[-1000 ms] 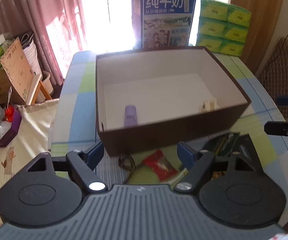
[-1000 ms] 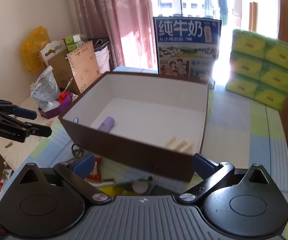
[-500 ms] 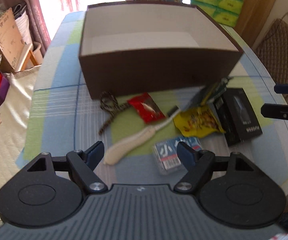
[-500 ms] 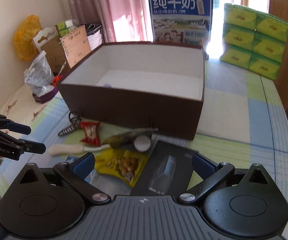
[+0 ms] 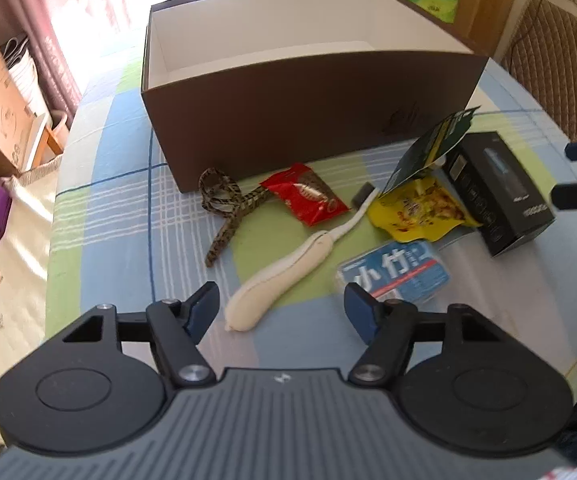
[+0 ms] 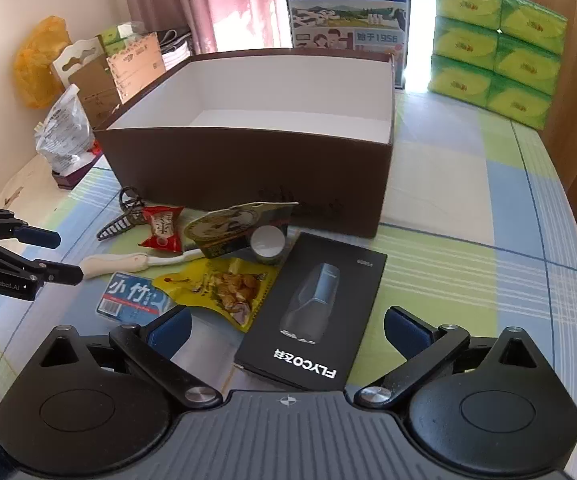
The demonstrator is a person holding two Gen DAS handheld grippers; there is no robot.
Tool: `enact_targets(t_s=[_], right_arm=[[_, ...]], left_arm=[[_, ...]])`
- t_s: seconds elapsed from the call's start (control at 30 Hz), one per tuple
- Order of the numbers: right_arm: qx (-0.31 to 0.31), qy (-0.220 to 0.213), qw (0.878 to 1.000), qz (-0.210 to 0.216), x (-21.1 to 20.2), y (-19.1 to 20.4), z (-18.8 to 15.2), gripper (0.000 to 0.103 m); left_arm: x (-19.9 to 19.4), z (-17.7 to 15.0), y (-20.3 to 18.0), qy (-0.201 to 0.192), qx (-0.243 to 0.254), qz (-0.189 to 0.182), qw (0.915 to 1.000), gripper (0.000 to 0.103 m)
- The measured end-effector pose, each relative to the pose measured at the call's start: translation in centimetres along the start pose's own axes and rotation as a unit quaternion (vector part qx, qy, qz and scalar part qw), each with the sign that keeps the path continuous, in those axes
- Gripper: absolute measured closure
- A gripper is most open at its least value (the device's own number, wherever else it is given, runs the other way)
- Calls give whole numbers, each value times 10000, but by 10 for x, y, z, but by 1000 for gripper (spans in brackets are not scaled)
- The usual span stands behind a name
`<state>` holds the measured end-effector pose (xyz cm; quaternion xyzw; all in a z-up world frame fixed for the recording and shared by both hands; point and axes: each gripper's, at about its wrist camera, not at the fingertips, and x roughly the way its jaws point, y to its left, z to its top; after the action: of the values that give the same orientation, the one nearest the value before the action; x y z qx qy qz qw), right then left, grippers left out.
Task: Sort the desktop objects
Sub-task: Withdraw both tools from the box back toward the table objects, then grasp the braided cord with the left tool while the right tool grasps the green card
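Observation:
A brown open box [image 5: 308,120] [image 6: 248,168] stands on the checked tablecloth, with loose items in front of it. My left gripper [image 5: 281,310] [image 6: 58,256] hovers over the cream toothbrush [image 5: 288,268] [image 6: 120,262]. Its jaws are closing, with the handle's end between them and the pads not touching it. My right gripper [image 6: 286,326] [image 5: 566,174] stands open on either side of the black FLYCO box [image 6: 316,308] [image 5: 496,188] without touching it. Between them lie a red snack packet [image 5: 308,196], a yellow snack packet [image 6: 224,284] and a blue tissue pack [image 5: 396,272].
A patterned strap [image 5: 224,208], a green card packet [image 6: 228,224] and a white cap [image 6: 266,240] lie by the box's near wall. A milk carton [image 6: 348,8] and green tissue packs [image 6: 496,52] stand behind. The table edge drops off at the left [image 5: 54,240].
Both grippers have come down toward the table, so the items in front of the box look nearer and the box floor is hidden. The left jaws stand narrower than before.

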<state>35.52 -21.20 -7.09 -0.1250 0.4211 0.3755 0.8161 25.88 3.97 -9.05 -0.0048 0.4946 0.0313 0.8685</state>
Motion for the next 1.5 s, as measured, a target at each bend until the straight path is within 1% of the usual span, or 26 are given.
enact_targets(t_s=[0.1,0.27,0.37,0.5,0.63,0.87,0.9,0.93,0.97,1.0,1.17,1.27,1.33,1.37,1.43,1.5], right_arm=[[50,14,10000,-36,1,-3,-1,2],[120,17,9999,-46,4,-6,0,2],[105,29,9999,-68,8,-7,1,2],[155,67,9998,-124,13,-9,3,2],[211,112,9996,-181,18,-12,6,2],[210,171,9993,-265,23,-13,8,2],[209,180,9992,-274,24,-13,8,2],[212,188,9992,-282,25,-12,8,2],[216,195,9992,-287,25,-12,8,2],[216,201,9991,-288,26,-11,9,2],[125,176,9995,-224,29,-7,10,2],[-70,128,9998,-153,32,-2,12,3],[-359,82,9993,-79,35,5,13,10],[-540,71,9985,-40,38,8,13,17],[-824,56,9966,-20,44,12,16,22],[-1050,38,9944,57,52,15,19,34]], left_arm=[[7,3,10,-64,107,49,9999,43],[24,17,27,-181,258,123,9994,43],[36,25,34,-244,382,75,9989,43],[55,32,36,-252,719,47,9971,44],[73,38,38,-192,1042,103,9943,44],[88,41,39,-320,1354,48,9903,44],[90,42,38,-347,1396,56,9896,45],[92,42,37,-365,1427,60,9891,47],[93,42,37,-387,1444,56,9888,56],[94,42,37,-428,1438,24,9887,61],[93,36,41,-508,1352,94,9895,62],[89,29,49,-472,1207,135,9915,62],[85,22,57,-442,1055,183,9933,62],[83,19,61,-420,965,209,9942,62],[79,12,69,-375,776,262,9959,62],[75,5,77,-344,586,306,9972,62]])
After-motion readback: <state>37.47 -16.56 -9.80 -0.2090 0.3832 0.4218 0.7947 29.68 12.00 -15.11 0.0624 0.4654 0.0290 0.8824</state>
